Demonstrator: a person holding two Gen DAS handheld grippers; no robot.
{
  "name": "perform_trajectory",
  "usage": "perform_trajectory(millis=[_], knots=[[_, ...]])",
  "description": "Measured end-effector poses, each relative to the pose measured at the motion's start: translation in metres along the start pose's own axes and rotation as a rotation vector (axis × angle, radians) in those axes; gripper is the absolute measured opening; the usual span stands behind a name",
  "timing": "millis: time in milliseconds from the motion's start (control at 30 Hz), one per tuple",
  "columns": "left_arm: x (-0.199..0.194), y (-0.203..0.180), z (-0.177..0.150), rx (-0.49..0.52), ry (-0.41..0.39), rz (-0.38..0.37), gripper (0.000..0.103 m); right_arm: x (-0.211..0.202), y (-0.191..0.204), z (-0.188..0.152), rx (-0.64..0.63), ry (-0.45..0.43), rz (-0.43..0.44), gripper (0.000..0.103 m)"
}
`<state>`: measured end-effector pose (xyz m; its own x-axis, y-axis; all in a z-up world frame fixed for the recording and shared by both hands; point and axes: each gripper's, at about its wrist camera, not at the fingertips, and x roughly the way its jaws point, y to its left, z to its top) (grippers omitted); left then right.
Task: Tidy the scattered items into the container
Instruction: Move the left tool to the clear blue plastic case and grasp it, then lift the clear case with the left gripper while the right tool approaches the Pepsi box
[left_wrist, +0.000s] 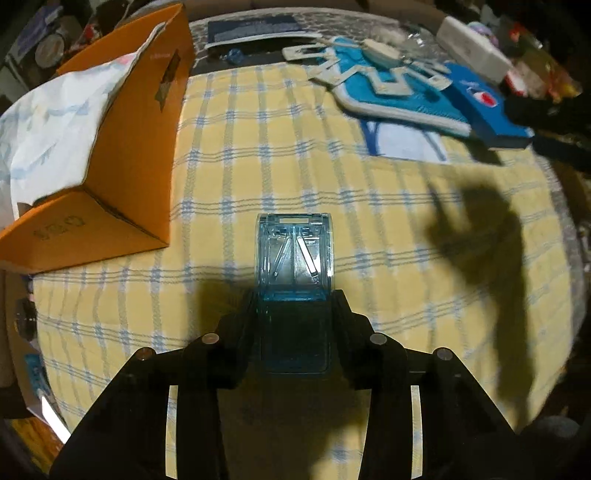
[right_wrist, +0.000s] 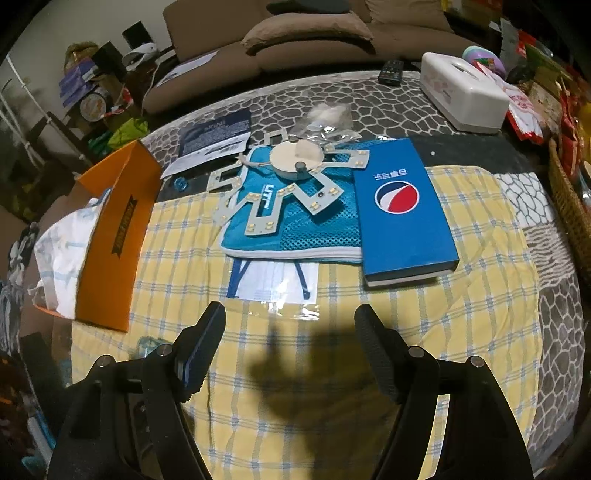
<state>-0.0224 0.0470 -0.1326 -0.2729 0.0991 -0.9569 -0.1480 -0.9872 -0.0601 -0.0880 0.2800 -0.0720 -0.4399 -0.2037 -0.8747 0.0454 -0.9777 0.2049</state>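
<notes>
The clear blue plastic case (left_wrist: 294, 258) is clamped between the fingers of the left gripper (left_wrist: 294, 314), held above the yellow checked cloth (left_wrist: 295, 166) and just right of the orange cardboard box (left_wrist: 122, 122). It is not yet over the box opening. Judgement: this item is mid-transfer, one short move from being dropped in.

The box is the container. It lies at the left of the cloth with its open side turned away from the middle of the table. Inside it, a crumpled white sheet or bag (left_wrist: 55, 122) with pale blue print fills most of the visible opening and spills past the edge. Nothing else can be made out within; whether other items lie beneath cannot be told.

The right gripper (right_wrist: 291, 332) holds nothing; its jaws stand wide apart over bare cloth.

Still outstanding on the table: a blue Pepsi-marked box (right_wrist: 402, 210); a blue mesh pouch (right_wrist: 295, 229) beside it, with a star-shaped LED panel (right_wrist: 288, 184) resting on top; a flat clear packet with blue stripes (right_wrist: 273, 280) nearest the right gripper; a dark printed leaflet (right_wrist: 210, 136); a small blue bead-like object (right_wrist: 180, 182); and a crumpled clear wrapper (right_wrist: 328, 118). A white tissue box (right_wrist: 465, 96) stands further back; whether it counts as scatter is unclear.

Judgement: the task is at an early stage, most items remaining.
</notes>
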Motion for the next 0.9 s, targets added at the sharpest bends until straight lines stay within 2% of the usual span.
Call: perform_trajectory(millis=[133,267,333,400,500,567,800,900], knots=[[-0.015,0.001,0.001,0.007,-0.039,-0.037,0.036,-0.002,-0.001,0.001,0.009,-0.009,-0.003,0.074],[-0.040,0.005,0.007,0.031,-0.079,-0.128,0.036,-0.002,-0.001,0.002,0.011,-0.017,-0.004,0.074],[-0.060,0.015,0.014,0.018,-0.138,-0.164,0.036,-0.001,-0.002,0.003,0.018,-0.018,-0.006,0.074],[-0.087,0.037,0.019,-0.025,-0.234,-0.183,0.036,-0.002,-0.005,0.005,0.031,-0.022,-0.004,0.074],[-0.112,0.070,0.027,-0.105,-0.344,-0.152,0.036,-0.006,-0.011,0.007,0.057,-0.037,-0.006,0.074],[-0.121,0.089,0.030,-0.159,-0.387,-0.116,0.036,-0.009,-0.014,0.009,0.064,-0.050,-0.007,0.074],[-0.119,0.122,0.041,-0.257,-0.404,-0.111,0.036,-0.010,-0.017,0.011,0.059,-0.051,-0.017,0.074],[-0.120,0.128,0.038,-0.269,-0.405,-0.118,0.036,-0.014,-0.021,0.012,0.055,-0.066,-0.043,0.074]])
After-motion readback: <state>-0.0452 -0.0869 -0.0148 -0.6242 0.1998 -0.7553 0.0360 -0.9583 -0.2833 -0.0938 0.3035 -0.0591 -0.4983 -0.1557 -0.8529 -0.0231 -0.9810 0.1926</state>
